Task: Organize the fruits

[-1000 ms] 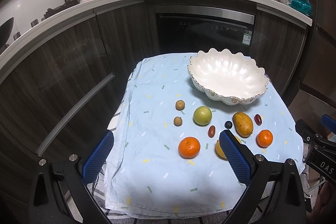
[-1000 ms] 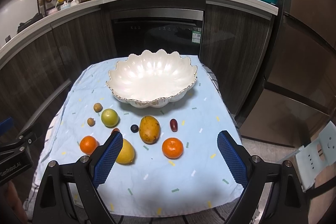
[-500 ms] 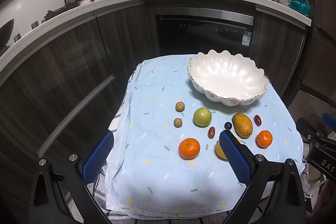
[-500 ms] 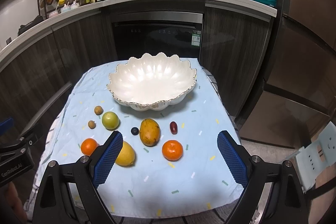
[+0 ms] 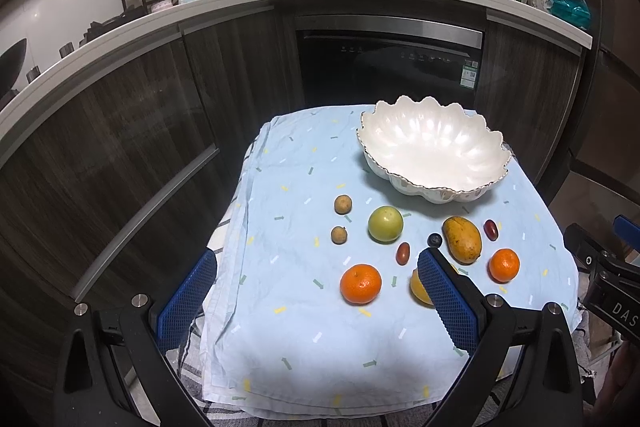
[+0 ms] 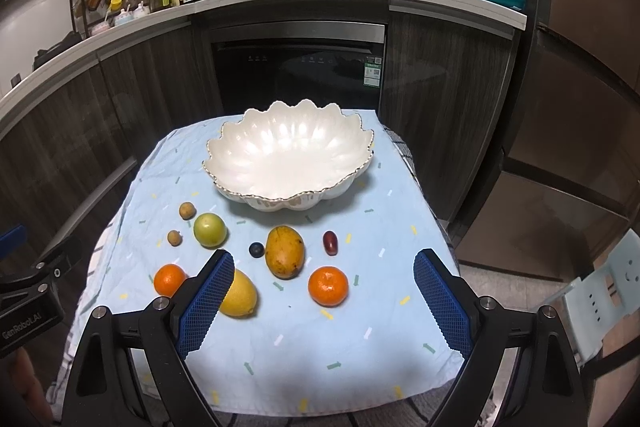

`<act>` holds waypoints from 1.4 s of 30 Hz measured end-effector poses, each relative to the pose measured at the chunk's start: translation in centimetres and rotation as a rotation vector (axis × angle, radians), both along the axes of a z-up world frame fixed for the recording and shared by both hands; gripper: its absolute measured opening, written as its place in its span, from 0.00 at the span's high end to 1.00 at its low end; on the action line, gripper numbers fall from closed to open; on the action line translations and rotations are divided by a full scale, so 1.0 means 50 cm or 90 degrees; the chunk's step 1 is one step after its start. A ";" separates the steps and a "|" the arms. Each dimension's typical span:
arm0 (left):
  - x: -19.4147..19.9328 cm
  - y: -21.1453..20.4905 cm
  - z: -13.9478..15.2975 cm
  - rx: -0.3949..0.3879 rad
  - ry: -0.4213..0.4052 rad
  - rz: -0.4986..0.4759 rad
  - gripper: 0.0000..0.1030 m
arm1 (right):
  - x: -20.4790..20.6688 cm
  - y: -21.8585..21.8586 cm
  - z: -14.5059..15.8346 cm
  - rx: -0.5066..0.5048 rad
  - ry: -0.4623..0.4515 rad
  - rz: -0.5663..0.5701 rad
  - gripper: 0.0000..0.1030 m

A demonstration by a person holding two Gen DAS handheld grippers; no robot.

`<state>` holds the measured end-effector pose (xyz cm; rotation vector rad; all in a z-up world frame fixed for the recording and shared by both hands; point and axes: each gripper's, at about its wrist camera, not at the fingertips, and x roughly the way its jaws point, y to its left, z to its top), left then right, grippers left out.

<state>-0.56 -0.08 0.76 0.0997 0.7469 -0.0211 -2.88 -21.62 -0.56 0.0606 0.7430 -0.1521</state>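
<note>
Ten fruits lie on the blue cloth [image 6: 360, 339] before the empty scalloped bowl [image 6: 288, 155]. Both grippers, left gripper [image 5: 318, 301] and right gripper [image 6: 324, 301], hover with jaws wide apart, holding nothing. Judged step: first approach; next, lower over the tangerine [image 6: 328, 286] and close.

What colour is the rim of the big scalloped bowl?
Gold trim on a pearly white bowl; clearest in the right wrist view.
</note>
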 end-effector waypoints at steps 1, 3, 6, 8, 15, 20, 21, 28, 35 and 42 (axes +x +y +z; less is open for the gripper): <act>0.000 0.000 0.000 0.000 0.000 0.000 0.00 | 0.000 0.000 0.000 0.000 0.000 0.000 0.10; 0.000 0.000 0.000 0.000 0.000 0.000 0.00 | 0.000 0.000 0.000 0.000 0.000 -0.001 0.10; 0.000 0.000 0.000 0.001 0.000 0.000 0.00 | 0.000 0.000 0.000 0.000 0.000 -0.001 0.10; 0.000 0.000 0.000 0.000 0.000 0.000 0.00 | 0.001 -0.001 -0.001 0.001 0.001 -0.001 0.10; 0.001 -0.001 0.001 0.002 0.001 0.001 0.00 | 0.001 -0.001 -0.002 0.001 0.002 -0.001 0.10; 0.003 -0.003 -0.001 0.004 0.002 0.000 0.00 | 0.001 -0.001 -0.002 0.000 0.001 -0.001 0.10; 0.004 -0.003 -0.002 0.006 0.002 0.000 0.00 | 0.001 -0.001 -0.002 0.000 0.002 0.000 0.10; 0.015 -0.006 -0.010 0.015 0.008 -0.009 0.02 | 0.017 -0.003 -0.018 -0.003 0.009 0.003 0.10; 0.033 -0.020 -0.025 0.028 0.016 -0.025 0.03 | 0.036 -0.006 -0.037 -0.005 0.020 0.003 0.10; 0.062 -0.036 -0.052 0.033 0.020 -0.041 0.04 | 0.062 -0.012 -0.069 -0.006 0.033 0.003 0.10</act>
